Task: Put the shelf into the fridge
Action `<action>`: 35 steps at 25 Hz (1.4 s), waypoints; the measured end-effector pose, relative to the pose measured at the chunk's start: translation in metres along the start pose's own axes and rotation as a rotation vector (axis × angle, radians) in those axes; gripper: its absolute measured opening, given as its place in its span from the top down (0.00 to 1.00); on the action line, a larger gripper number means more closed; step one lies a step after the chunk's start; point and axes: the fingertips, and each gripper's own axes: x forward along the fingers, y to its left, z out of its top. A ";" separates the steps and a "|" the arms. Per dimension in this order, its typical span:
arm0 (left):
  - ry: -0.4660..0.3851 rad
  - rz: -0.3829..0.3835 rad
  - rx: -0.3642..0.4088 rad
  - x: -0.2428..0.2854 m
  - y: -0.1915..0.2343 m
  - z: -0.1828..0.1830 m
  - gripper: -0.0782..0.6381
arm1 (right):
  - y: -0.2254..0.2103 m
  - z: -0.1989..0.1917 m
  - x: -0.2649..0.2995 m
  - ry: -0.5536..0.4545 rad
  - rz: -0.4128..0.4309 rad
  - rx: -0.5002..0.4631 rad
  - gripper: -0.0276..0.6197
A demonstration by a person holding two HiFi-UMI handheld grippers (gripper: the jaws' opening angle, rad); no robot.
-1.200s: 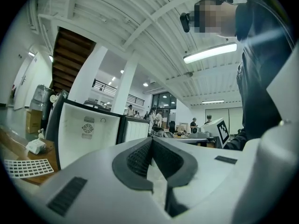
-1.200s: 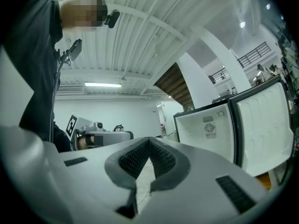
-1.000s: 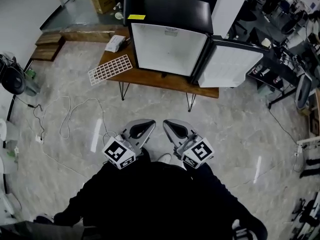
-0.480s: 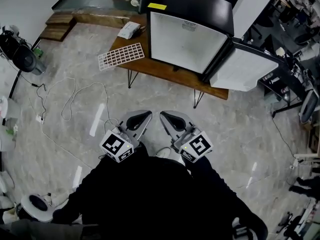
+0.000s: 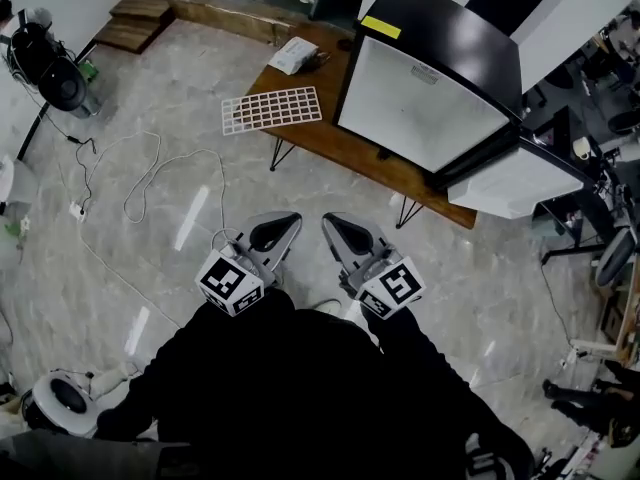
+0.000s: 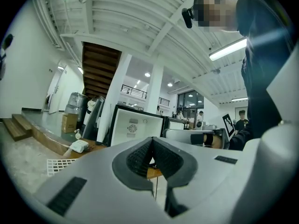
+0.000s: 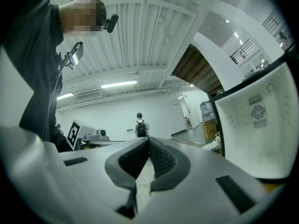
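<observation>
A white wire shelf lies flat on the left end of a low wooden table; it also shows low at the left as the shelf in the left gripper view. A small black fridge stands on the table with its white inside facing me and its door swung open to the right. My left gripper and right gripper are held side by side close to my body, well short of the table. Both are shut with nothing between the jaws.
A white packet lies on the table behind the shelf. A white cable loops over the marble floor at the left. A wooden step runs along the back. Black equipment stands at far left, desks and chairs at the right.
The view has swung so the table and fridge sit further right and closer. Both grippers stay shut and hold their place near my body.
</observation>
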 end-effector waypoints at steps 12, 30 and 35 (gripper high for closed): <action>-0.055 0.111 -0.051 -0.034 0.189 0.028 0.88 | -0.015 -0.024 0.199 0.086 0.076 0.002 0.95; -0.144 0.238 -0.355 -0.053 0.374 -0.013 0.88 | -0.055 -0.051 0.340 0.167 0.087 -0.035 0.95; -0.155 0.297 -0.580 -0.038 0.411 -0.063 0.88 | -0.075 -0.064 0.365 0.195 0.144 -0.011 0.95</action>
